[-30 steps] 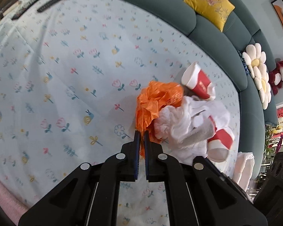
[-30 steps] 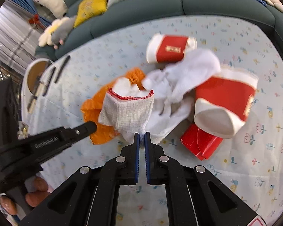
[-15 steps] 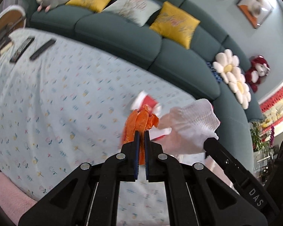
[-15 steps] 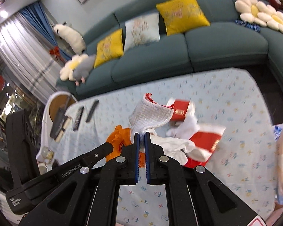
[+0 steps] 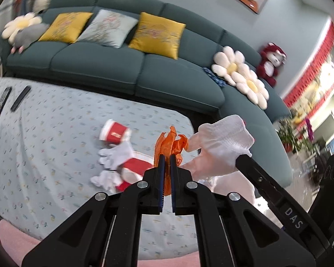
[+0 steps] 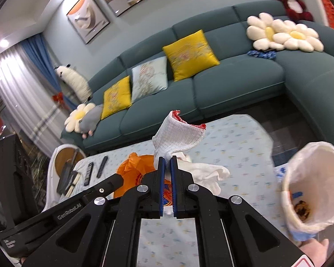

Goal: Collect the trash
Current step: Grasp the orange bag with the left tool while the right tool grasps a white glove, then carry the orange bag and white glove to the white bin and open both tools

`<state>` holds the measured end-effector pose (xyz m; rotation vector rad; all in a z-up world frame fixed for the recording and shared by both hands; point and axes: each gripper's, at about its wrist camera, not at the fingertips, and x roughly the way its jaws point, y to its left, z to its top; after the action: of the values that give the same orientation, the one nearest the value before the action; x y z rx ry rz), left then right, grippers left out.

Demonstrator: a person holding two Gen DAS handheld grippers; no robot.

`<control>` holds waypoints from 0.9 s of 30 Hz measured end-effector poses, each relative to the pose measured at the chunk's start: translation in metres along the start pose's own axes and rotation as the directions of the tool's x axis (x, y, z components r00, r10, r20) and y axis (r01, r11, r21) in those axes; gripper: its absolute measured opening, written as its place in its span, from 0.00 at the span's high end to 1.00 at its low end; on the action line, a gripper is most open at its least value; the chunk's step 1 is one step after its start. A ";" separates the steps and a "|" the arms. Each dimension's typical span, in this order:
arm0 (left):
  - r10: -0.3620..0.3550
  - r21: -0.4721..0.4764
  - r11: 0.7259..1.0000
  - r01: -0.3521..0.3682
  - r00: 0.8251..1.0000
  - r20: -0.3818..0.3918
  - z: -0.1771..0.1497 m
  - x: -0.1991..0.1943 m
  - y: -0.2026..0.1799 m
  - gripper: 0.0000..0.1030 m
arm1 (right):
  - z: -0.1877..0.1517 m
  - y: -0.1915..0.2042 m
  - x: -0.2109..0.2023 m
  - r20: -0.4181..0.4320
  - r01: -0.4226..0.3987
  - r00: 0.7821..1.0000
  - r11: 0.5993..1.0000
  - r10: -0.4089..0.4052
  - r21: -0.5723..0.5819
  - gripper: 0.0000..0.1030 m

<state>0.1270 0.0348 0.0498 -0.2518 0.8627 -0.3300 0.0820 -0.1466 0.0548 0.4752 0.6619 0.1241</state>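
Orange, crinkled plastic of a thin bag [image 5: 170, 144] sticks up between the nearly closed jaws of the left hand-held gripper [image 5: 166, 162], which pinches it clear above the desk [image 5: 55, 138]. The right hand-held gripper [image 6: 166, 162] is likewise clamped tight on a white knitted glove [image 6: 178, 136] with a red-stitched cuff, the cuff flopping open above the jaws, held in the air just beside the bag. Below, on the flowered cloth of the desk, lie a red paper cup [image 5: 113, 132] on its side, another white glove [image 5: 118, 155] and more red-and-white litter. A white-lined bin [image 6: 311, 189] stands off the desk's end, beside the right hand-held gripper.
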 end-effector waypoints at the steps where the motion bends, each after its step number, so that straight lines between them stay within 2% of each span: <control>1: -0.005 0.014 1.000 0.005 1.000 -0.004 -0.002 0.002 -0.009 0.96 | 0.000 -0.008 -0.005 0.007 0.007 1.000 1.000 -0.007 0.008 0.95; 11: -0.057 0.162 0.985 0.066 0.997 -0.059 -0.026 0.028 -0.101 0.96 | 0.005 -0.092 -0.055 0.072 0.088 0.993 0.989 -0.097 0.121 0.95; 20: -0.098 0.255 0.959 0.124 0.989 -0.111 -0.045 0.056 -0.165 0.96 | -0.004 -0.161 -0.077 0.081 0.157 0.981 0.963 -0.178 0.219 0.95; 24: -0.095 0.292 0.947 0.131 0.986 -0.134 -0.054 0.070 -0.185 0.96 | -0.012 -0.193 -0.082 0.067 0.195 0.973 0.945 -0.219 0.261 0.95; 27: -0.102 0.273 0.951 0.144 0.981 -0.164 -0.057 0.080 -0.178 0.95 | -0.019 -0.206 -0.080 0.051 0.211 0.971 0.936 -0.235 0.283 0.95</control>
<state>0.0985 -0.1646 0.0199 -0.0137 0.9356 -0.5897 -0.0003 -0.3429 -0.0086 0.6654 0.6484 -0.2058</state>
